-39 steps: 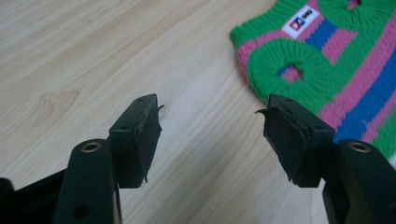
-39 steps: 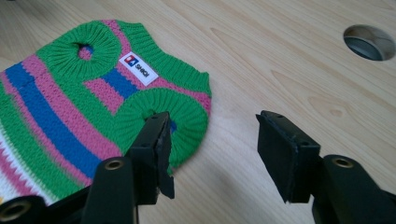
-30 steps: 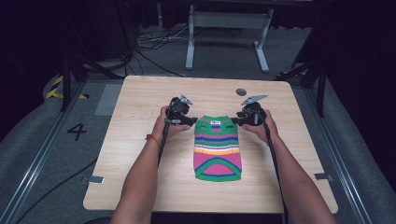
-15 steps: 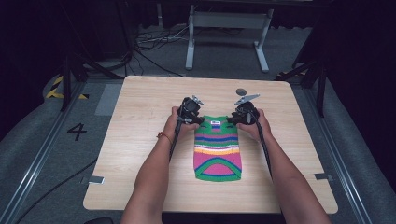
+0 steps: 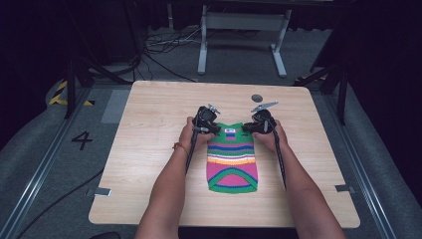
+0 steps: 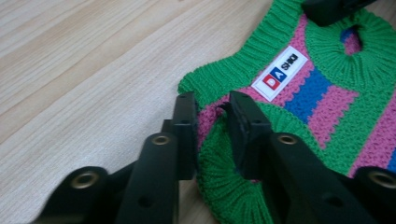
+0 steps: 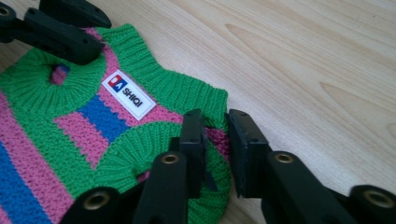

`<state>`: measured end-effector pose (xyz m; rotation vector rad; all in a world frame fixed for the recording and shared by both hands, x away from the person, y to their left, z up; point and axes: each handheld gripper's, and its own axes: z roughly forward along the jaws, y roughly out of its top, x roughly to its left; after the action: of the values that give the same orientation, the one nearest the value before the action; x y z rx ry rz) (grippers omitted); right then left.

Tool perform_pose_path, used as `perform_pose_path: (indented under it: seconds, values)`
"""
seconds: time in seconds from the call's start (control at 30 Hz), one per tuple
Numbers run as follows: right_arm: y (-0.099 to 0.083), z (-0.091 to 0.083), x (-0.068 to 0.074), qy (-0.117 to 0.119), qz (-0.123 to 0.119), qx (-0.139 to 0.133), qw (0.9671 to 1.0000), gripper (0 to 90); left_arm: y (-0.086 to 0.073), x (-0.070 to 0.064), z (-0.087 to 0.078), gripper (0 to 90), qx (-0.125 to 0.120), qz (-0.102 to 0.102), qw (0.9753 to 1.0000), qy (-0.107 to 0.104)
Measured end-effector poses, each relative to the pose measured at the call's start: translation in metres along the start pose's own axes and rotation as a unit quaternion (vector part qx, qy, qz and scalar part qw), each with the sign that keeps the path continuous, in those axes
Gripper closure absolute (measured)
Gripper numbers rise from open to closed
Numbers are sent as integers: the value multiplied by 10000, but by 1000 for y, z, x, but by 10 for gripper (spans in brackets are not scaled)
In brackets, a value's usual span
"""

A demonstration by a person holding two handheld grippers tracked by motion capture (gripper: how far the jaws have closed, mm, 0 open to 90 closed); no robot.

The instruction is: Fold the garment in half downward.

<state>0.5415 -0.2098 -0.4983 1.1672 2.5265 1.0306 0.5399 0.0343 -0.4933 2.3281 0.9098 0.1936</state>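
Light wooden table (image 5: 149,149), striped knitted sweater (image 5: 232,162) lying flat near its middle, left gripper (image 6: 210,116) and right gripper (image 7: 215,130) at its far shoulders, each with jaws slightly parted astride the green armhole rib.

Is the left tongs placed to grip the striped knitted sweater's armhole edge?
Likely yes: the left tongs stand open astride the green ribbed armhole of the striped knitted sweater, with nothing in between.

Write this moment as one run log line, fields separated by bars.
left gripper: open at sweater shoulder | right gripper: open at other shoulder | sweater: flat on table
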Motion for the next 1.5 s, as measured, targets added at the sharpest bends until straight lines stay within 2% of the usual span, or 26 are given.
perform_pose_path:
  seconds: [0.17,0.2,0.3,0.53,0.6,0.67,0.7,0.83,0.87,0.9,0.93,0.97,1.1,1.13,1.37,1.5]
  values:
    - [2,-2,3,-68,-103,59,9999,847,2,-3,0,810,36,85,9999,98]
    - [2,-3,4,-105,-191,54,9997,850,3,-3,-1,810,39,138,9998,164]
    - [6,-10,6,-106,-254,-65,9996,852,7,-5,-6,814,-83,266,9990,352]
    - [14,-27,12,-70,-421,-338,9985,849,12,-10,-25,809,-297,445,9982,284]
    - [15,-36,17,-24,-528,-427,9977,850,10,-15,-34,813,-342,614,9972,272]
    - [13,-48,24,118,-702,-629,9955,850,4,-22,-44,813,-373,887,9951,238]
    - [12,-55,28,186,-781,-738,9940,851,1,-24,-47,814,-430,926,9946,195]
    - [4,-71,39,254,-1018,-802,9912,850,-9,-32,-64,814,-632,1160,9911,151]
    - [4,-71,39,254,-1018,-802,9912,850,-9,-32,-64,813,-632,1160,9911,151]
    - [-1,-78,46,324,-1129,-879,9892,850,-13,-35,-69,813,-708,1255,9894,165]
    - [-3,-80,48,325,-1164,-905,9885,850,-17,-39,-75,813,-792,1405,9868,156]
    - [-6,-82,51,353,-1192,-929,9879,850,-20,-41,-78,813,-786,1461,9860,186]
    - [-14,-87,58,448,-1298,-978,9857,850,-26,-47,-84,814,-782,1563,9845,136]
    - [-17,-89,62,481,-1352,-980,9848,850,-30,-52,-87,814,-822,1616,9834,92]
    - [-29,-99,73,615,-1484,-1028,9816,847,-45,-68,-93,813,-838,1711,9817,18]
    - [-43,-104,82,697,-1668,-945,9790,844,-57,-80,-97,813,-815,1878,9788,-79]
